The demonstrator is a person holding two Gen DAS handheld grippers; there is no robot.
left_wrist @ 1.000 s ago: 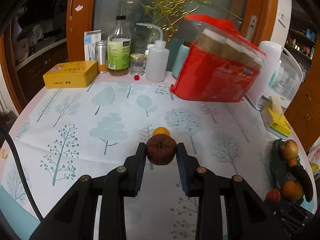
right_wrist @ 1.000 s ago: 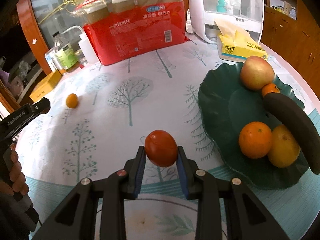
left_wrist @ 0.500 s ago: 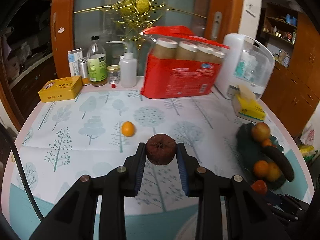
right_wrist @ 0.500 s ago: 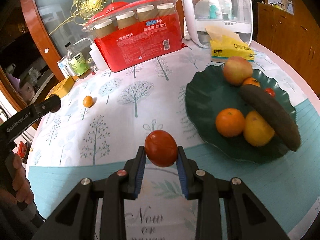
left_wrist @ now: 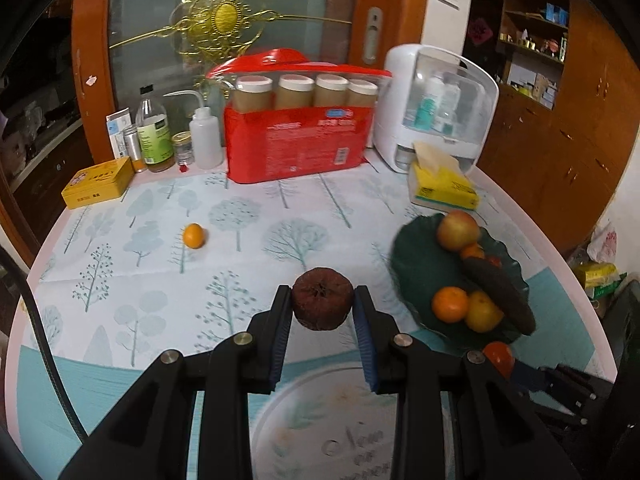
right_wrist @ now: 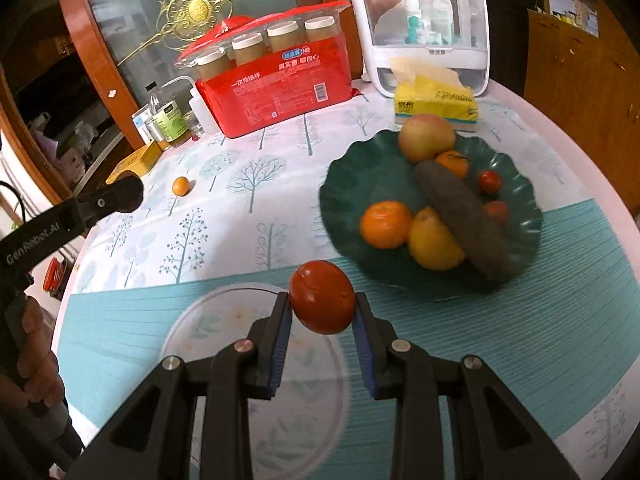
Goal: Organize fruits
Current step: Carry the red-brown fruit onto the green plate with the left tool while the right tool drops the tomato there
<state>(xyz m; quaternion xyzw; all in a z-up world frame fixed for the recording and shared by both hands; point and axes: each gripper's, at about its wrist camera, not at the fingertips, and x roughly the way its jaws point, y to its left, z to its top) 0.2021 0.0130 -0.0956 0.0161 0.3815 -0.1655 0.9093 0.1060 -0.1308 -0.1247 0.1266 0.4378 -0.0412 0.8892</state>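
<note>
My left gripper (left_wrist: 322, 307) is shut on a dark brown wrinkled fruit (left_wrist: 322, 302), held above the table left of the green plate (left_wrist: 404, 256). My right gripper (right_wrist: 322, 307) is shut on a red tomato (right_wrist: 322, 296), held above the table in front of the green plate (right_wrist: 344, 196). The plate holds an apple (right_wrist: 426, 137), an orange (right_wrist: 385, 224), a lemon (right_wrist: 434, 240), a dark cucumber (right_wrist: 460, 216) and small tomatoes. A small orange (left_wrist: 193, 235) lies alone on the tablecloth at the left; it also shows in the right wrist view (right_wrist: 180, 185).
A red pack of cups (left_wrist: 298, 148), a white dispenser box (left_wrist: 436, 112), a yellow tissue pack (left_wrist: 442, 186), bottles (left_wrist: 154, 136) and a yellow tin (left_wrist: 98, 182) line the table's back. The round table edge curves at the right.
Both grippers have pulled back and risen, fruits still held, so more of the table and plate shows. The left view has swung right towards the plate.
</note>
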